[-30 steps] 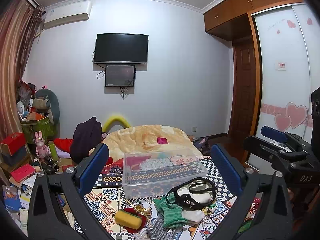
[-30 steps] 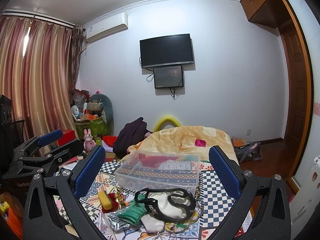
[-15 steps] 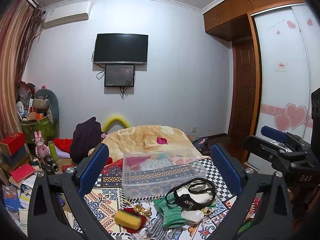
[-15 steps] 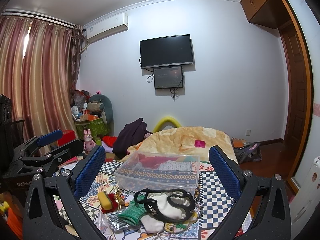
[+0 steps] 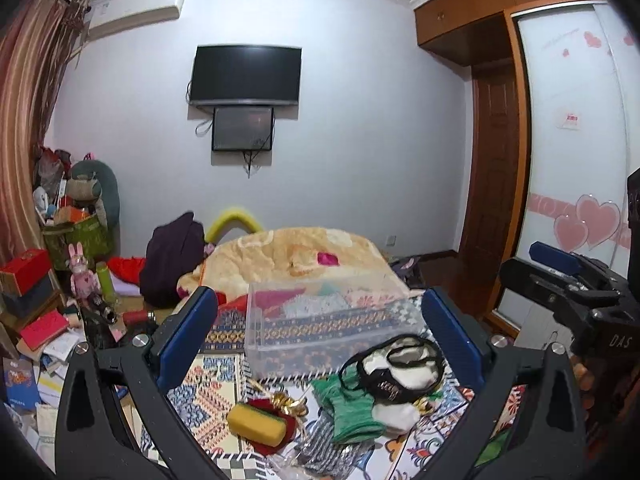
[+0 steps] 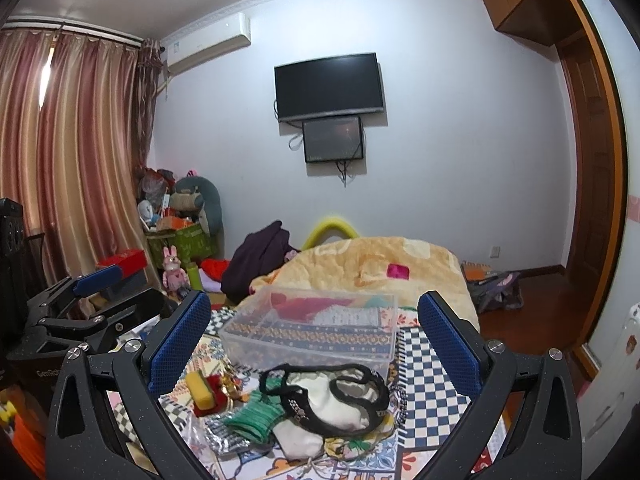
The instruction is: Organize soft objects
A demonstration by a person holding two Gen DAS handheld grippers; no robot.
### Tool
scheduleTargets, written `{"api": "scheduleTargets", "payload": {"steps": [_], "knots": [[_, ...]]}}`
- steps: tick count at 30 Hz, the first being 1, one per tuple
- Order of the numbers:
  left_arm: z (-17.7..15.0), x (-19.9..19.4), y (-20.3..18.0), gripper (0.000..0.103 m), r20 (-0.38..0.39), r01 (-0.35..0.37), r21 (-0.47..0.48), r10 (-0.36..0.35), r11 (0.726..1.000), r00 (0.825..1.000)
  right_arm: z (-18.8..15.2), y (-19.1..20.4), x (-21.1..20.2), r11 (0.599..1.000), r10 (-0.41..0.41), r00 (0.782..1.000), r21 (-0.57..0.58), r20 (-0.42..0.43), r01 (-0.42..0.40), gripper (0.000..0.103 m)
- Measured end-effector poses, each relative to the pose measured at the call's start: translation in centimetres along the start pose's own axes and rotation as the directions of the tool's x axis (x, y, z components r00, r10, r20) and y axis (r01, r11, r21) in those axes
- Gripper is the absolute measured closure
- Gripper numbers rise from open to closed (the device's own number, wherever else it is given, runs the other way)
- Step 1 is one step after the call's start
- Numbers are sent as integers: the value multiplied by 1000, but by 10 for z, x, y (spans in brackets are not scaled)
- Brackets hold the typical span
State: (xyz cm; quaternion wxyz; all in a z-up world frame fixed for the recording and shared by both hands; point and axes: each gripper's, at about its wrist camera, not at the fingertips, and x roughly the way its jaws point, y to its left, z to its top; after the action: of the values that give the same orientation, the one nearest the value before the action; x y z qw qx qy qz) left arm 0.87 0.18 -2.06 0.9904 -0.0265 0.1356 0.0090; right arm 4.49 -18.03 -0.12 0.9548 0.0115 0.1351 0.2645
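Both tongs, left (image 5: pixel 320 340) and right (image 6: pixel 312 340), are hanging released and empty over the bed. Soft pile (image 6: pixel 320 404) is lying just in front of the clear box (image 6: pixel 312 328). Suggest pinching one item at a time, top first. Nothing has moved since the earlier frames.

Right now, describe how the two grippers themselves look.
Both match. The left gripper and right gripper have matte black, finely speckled frames with triangular cut-outs and silver screws. Each finger carries a long blue pad with a fine mesh texture. From the left view, the right gripper's body shows white letters "DAS"; from the right view, the left one's reads "GenRob", cut off. No cables or sleeves show.
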Motion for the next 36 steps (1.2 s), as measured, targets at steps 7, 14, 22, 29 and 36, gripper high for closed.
{"api": "scheduleTargets", "payload": {"steps": [7, 14, 22, 29, 36], "knots": [[-35, 32, 19, 0, -145, -40, -12, 37, 999, 989, -28, -13, 27, 1000, -18, 993, -1, -113, 18, 0], [-78, 64, 39, 0, -288, -72, -32, 60, 997, 956, -60, -34, 54, 999, -30, 970, 10, -243, 34, 0], [-119, 89, 69, 0, -396, -132, -64, 96, 989, 913, -85, -58, 79, 998, -36, 936, 44, -351, 55, 11], [-131, 103, 72, 25, -429, -97, -93, 48, 991, 902, -88, -63, 94, 996, -27, 920, 67, -392, 58, 39], [-130, 98, 61, 39, -410, -77, -64, 44, 995, 911, -91, -65, 103, 996, 17, 907, 91, -420, 23, 74]]}}
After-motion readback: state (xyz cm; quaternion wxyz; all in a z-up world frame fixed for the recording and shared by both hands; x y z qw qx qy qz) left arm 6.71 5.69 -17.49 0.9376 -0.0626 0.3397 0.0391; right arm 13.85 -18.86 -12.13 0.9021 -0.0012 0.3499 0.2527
